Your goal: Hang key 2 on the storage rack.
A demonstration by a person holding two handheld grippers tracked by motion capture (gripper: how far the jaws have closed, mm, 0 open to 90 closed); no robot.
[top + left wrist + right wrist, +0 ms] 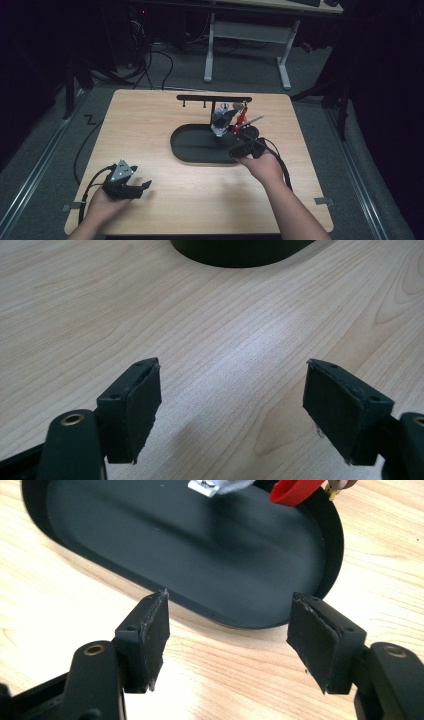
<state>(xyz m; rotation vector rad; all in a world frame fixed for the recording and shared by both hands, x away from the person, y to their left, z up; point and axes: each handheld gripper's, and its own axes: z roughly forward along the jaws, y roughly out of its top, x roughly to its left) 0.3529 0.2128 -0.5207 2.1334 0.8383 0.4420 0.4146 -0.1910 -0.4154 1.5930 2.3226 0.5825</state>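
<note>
Hanging items (280, 487) cut off above tray (320, 525)

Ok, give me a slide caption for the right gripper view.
Open right hand-held gripper poised over the near rim of the black tray.

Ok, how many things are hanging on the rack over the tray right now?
2 that I can separate: a grey-and-white item left, a red-handled one right, both above the black tray. They bunch together, so more may be hidden.
</note>
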